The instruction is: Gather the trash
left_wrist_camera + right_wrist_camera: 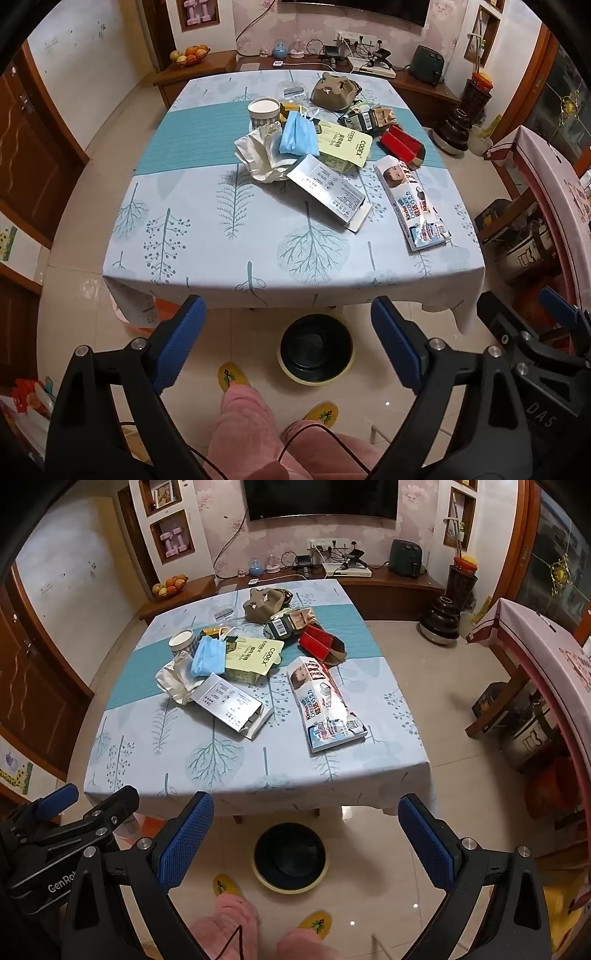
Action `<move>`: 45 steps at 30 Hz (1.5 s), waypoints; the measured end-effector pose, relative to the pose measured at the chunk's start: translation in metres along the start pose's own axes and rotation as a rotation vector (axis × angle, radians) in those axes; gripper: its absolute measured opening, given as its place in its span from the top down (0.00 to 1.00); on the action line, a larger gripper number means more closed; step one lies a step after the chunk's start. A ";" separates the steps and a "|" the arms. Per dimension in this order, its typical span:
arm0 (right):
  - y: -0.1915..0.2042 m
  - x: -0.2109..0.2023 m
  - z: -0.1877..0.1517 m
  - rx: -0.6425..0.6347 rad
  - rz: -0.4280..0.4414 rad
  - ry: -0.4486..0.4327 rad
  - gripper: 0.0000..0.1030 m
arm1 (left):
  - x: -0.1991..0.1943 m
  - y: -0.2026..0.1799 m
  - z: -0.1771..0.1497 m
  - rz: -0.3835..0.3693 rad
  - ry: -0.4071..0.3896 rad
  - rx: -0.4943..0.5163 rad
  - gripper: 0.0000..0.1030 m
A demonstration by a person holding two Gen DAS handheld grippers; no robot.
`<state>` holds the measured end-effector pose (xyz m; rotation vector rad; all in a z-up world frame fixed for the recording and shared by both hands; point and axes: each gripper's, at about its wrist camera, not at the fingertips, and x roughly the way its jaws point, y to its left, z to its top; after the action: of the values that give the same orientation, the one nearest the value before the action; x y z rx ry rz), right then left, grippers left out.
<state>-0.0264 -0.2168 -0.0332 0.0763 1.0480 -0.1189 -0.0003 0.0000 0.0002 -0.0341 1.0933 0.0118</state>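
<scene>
Left wrist view: left claw (288,325) wide open, empty, above bin (316,349). Right claw (306,823) wide open, empty. Trash pile: mask (297,134), Kinder box (412,203) on table (184,236).

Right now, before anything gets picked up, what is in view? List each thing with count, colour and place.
table: one, pale blue tree-print cloth with teal band, centre.
Kinder box: one, white, near right of table.
silver carton: one, grey-white, middle, flap open.
CODEX pack: one, pale yellow, behind carton.
face mask: one, blue, partly on the pack.
crumpled tissue: one, cream, left of mask.
cup: one, white with checked side, far left of pile.
red box: one, far right.
bin: one, black with yellow rim, floor under near edge.
slippers: two, yellow.
left gripper: open, empty.
right gripper: open, empty.
</scene>
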 end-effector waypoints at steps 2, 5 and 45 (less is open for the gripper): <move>0.000 -0.001 -0.003 -0.001 0.000 -0.002 0.02 | 0.000 0.000 0.000 0.002 -0.001 0.000 0.15; 0.001 -0.001 -0.002 -0.007 0.007 -0.004 0.02 | -0.004 0.003 -0.001 0.003 -0.005 0.003 0.15; -0.001 0.000 -0.008 -0.042 0.064 0.011 0.02 | -0.015 0.002 -0.012 0.013 -0.009 -0.045 0.19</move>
<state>-0.0336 -0.2170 -0.0377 0.0729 1.0574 -0.0386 -0.0173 0.0020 0.0078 -0.0670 1.0838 0.0485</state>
